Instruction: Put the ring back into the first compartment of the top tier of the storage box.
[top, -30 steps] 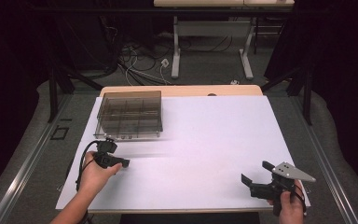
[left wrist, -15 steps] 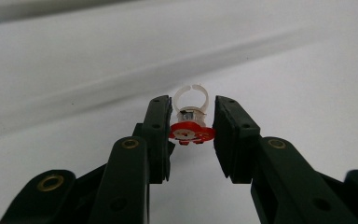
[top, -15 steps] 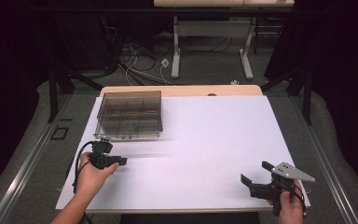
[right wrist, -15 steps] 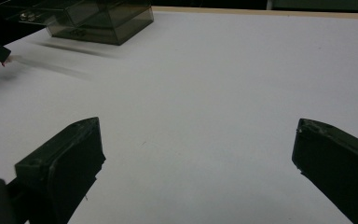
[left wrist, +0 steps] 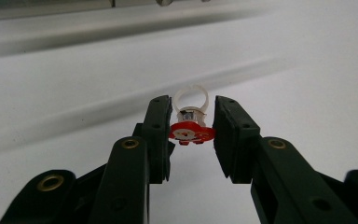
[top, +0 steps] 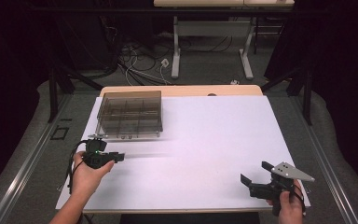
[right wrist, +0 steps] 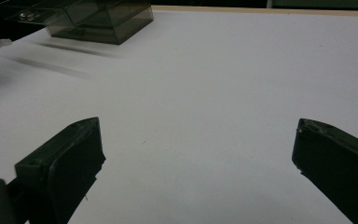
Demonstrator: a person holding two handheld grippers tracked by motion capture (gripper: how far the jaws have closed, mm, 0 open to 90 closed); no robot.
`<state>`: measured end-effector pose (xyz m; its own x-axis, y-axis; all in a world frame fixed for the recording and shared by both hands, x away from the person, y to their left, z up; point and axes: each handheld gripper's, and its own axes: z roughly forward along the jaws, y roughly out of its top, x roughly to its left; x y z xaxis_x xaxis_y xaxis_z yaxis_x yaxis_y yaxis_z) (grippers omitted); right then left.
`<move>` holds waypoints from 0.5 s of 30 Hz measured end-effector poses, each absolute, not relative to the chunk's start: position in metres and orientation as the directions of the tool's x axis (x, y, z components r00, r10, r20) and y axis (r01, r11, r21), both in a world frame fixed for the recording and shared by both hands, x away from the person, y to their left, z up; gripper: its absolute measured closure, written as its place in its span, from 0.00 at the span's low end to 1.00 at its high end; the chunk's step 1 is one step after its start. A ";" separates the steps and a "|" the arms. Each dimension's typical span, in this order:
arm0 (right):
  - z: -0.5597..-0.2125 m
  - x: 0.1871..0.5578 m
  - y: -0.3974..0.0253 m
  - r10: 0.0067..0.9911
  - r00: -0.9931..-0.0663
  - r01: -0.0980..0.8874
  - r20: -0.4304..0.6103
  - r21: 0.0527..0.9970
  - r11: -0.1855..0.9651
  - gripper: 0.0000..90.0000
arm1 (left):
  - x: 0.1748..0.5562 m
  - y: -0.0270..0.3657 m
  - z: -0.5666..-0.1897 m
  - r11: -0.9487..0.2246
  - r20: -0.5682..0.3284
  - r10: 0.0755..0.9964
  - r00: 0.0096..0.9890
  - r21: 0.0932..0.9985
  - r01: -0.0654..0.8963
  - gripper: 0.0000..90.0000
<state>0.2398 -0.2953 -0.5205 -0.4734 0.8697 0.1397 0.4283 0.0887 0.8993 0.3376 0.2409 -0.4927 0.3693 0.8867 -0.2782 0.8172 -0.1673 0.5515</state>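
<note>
A white ring (left wrist: 191, 100) (red flower top) between black fingers (left wrist: 159, 122); smoky-grey box (top: 130, 113).

The small white plastic ring with a glossy red flower-shaped top (left wrist: 191, 119) looks smooth and slightly translucent, pinched in the matt black plastic left gripper (left wrist: 192, 133) with its brass-coloured metal rivets. The smoky, see-through plastic compartment box (top: 129, 113) shines glossy on its walls. Under it all the smooth matt white sheet (top: 214, 140) covers a pale wooden desk (top: 186, 90).
</note>
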 end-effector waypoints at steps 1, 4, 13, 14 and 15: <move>-0.520 0.240 -0.295 0.870 -0.473 0.428 0.139 0.900 0.088 0.02 | 0.337 0.240 -0.491 -0.163 -0.275 0.887 0.371 0.565 0.809 0.75; -0.520 0.240 -0.295 0.870 -0.473 0.428 0.140 0.900 0.088 0.02 | 0.336 0.240 -0.489 -0.163 -0.274 0.886 0.374 0.572 0.804 0.75; -0.520 0.240 -0.296 0.868 -0.476 0.421 0.143 0.903 0.082 0.02 | 0.333 0.238 -0.478 -0.153 -0.259 0.884 0.389 0.626 0.765 0.75; -0.520 0.240 -0.295 0.868 -0.476 0.421 0.143 0.903 0.082 0.02 | 0.333 0.238 -0.477 -0.150 -0.257 0.885 0.389 0.633 0.760 0.75; -0.520 0.240 -0.296 0.868 -0.477 0.421 0.141 0.903 0.084 0.02 | 0.333 0.238 -0.476 -0.151 -0.256 0.883 0.392 0.637 0.756 0.75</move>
<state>0.2398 -0.2956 -0.5204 -0.4769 0.8675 0.1414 0.4210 0.0842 0.9031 0.3326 0.2377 -0.4759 0.3924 0.8833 -0.2565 0.7559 -0.1508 0.6371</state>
